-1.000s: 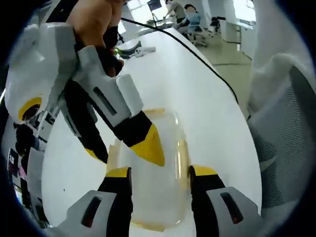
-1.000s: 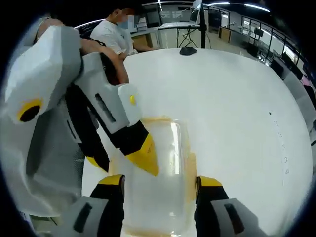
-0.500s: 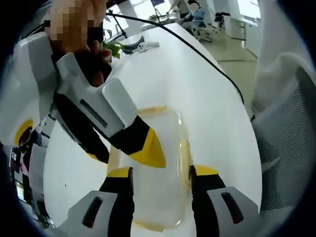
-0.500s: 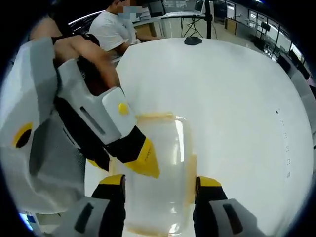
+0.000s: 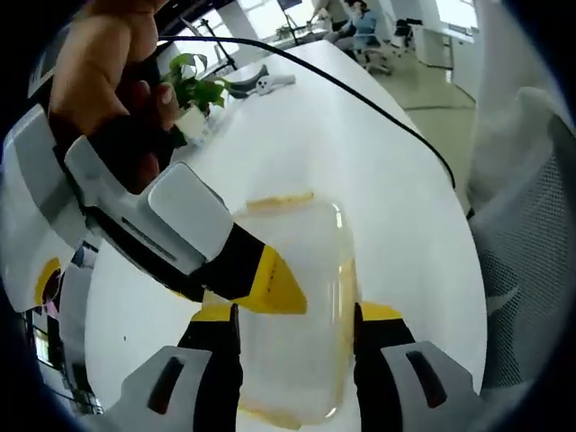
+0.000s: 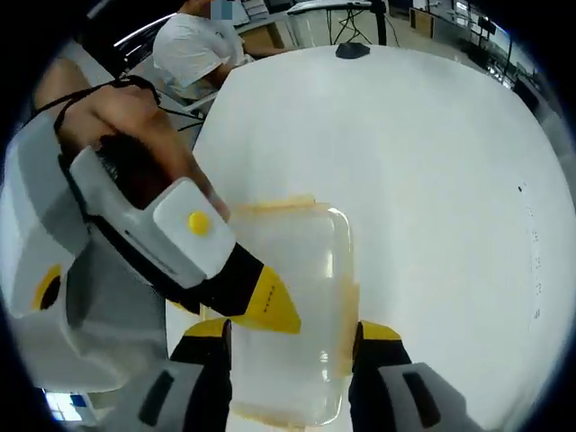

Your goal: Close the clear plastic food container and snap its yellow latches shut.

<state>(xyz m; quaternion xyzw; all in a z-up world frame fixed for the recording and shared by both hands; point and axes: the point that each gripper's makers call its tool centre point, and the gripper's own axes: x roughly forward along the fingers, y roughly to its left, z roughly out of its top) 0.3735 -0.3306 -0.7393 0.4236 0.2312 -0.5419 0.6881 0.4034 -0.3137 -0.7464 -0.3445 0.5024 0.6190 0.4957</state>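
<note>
I'm working in an open-plan office. At the top of the right gripper view a seated person (image 6: 189, 45) sits at desks with tripods and glass partitions behind. A big white table (image 6: 405, 162) fills the middle; upper right of the left gripper view shows office chairs (image 5: 369, 40).

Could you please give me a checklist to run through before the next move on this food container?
1. Lid down on the container: cannot tell whether it is fully seated.
2. Far-end latch snapped: cannot tell.
3. Side latch snapped: cannot tell.
4. Left gripper open, jaws either side of the container: ok.
5. Right gripper open, jaws either side of it: ok.
6. Black cable apart from the container: ok.
</note>
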